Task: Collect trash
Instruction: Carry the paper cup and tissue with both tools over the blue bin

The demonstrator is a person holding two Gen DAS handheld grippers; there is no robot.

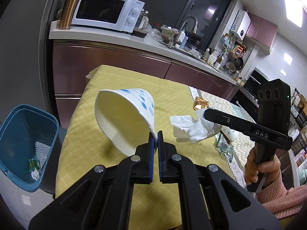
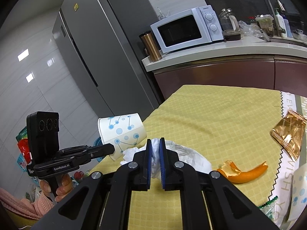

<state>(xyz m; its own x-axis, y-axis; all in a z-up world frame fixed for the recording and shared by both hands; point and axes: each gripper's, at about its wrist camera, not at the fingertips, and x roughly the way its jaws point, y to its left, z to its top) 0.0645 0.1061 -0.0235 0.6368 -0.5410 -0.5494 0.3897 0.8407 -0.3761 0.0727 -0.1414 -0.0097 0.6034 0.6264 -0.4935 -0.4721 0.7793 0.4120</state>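
From my left wrist camera I get the blue bin (image 1: 28, 145) on the floor off the table's left edge, with scraps lying in its bottom; the right wrist camera cannot see into it. That right view gives me instead an orange peel (image 2: 243, 172) and a gold wrapper (image 2: 287, 134) lying on the yellow tablecloth (image 2: 220, 115), the peel hidden from the left camera.

My left gripper (image 1: 157, 140) is closed on the rim of the paper cup (image 1: 124, 115), its blue pads pinching the thin wall with almost no gap. The cup hangs in the air above the near left part of the table, tipped on its side: in the left view its open mouth faces back toward my camera and down to the left, its base pointing up and away to the right. The right view shows the same cup (image 2: 122, 132) from outside, long axis slanted, base up right, mouth down left.

My right gripper (image 2: 155, 143) is clamped on the crumpled white tissue (image 2: 184, 155), which bulges out between and beyond the pads. In the left view that tissue (image 1: 191, 128) dangles from the right gripper's (image 1: 206, 115) tip above the cloth, just right of the cup, with my hand (image 1: 259, 166) on the handle
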